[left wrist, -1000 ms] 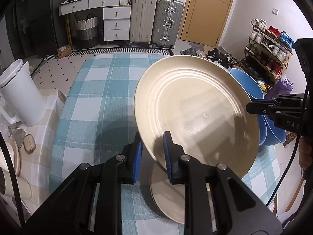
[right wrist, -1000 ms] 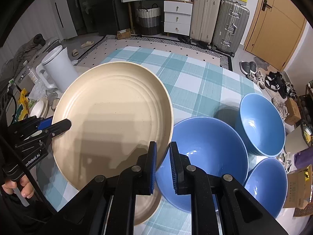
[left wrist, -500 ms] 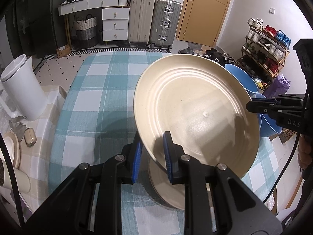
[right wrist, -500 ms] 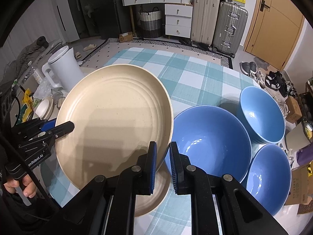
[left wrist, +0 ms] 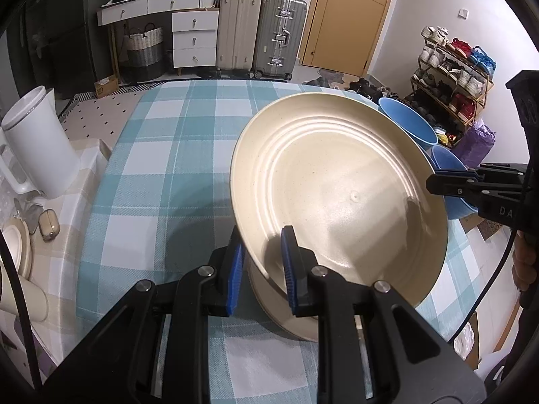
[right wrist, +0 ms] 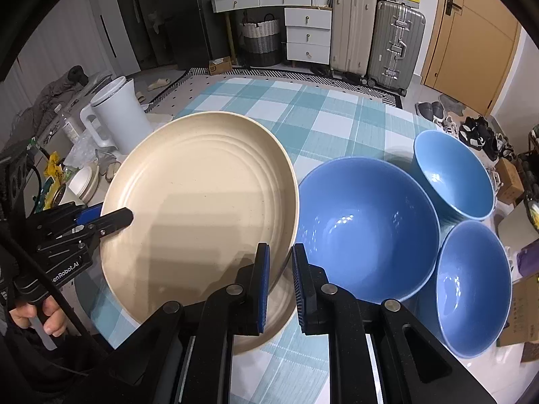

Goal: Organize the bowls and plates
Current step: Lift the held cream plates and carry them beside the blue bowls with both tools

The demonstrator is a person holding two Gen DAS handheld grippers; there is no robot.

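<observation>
Over the checked counter (left wrist: pixel 161 175) we carry the cream plate (left wrist: pixel 337 195) tilted, just above a second cream plate (right wrist: pixel 269 330) lying flat, with the left hand-held gripper (left wrist: pixel 261 269) clamped narrow on its rim at six o'clock and the right hand-held gripper (right wrist: pixel 279 282) pinching the opposite rim. Three blue bowls (right wrist: pixel 363 225) sit at about three o'clock. We judge the plate stiff, smooth and breakable, so opposing rim holds suit it best.

Plate (right wrist: pixel 202 202) over 2nd plate (right wrist: pixel 266 330), bowls (right wrist: pixel 367 229) just right.
</observation>
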